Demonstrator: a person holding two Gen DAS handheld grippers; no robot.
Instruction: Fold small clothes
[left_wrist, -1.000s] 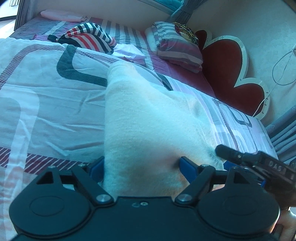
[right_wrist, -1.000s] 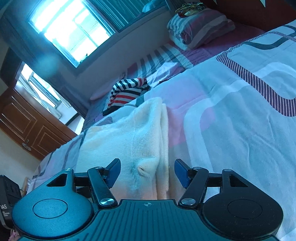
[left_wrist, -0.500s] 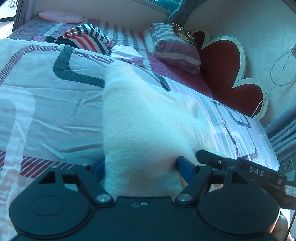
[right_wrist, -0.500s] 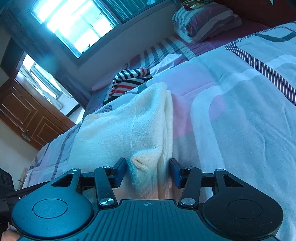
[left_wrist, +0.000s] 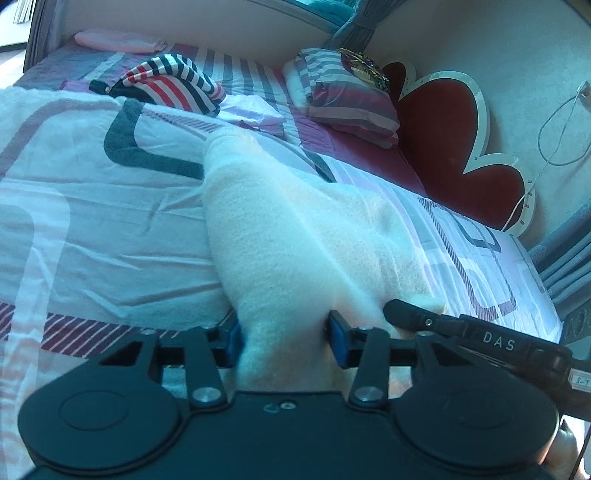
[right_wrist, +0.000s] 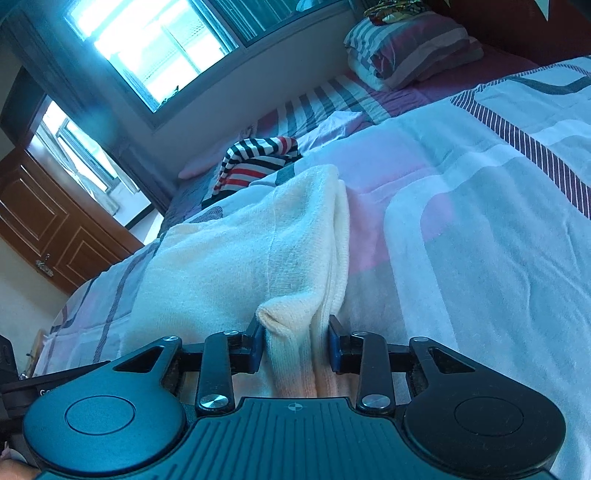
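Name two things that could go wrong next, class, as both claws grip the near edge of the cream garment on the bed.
1. The right claw, jaws closing, pinches a bunched hem of the cream garment; layers may slip apart when lifted.
2. The left claw, also closing, sits close beside the right; a lift could leave the fold crooked or drag on the bedspread.

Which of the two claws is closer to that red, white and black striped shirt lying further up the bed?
Hard to call. Both the left claw and the right claw are closing on the near edge of the cream garment, side by side, with the striped shirt well beyond both.
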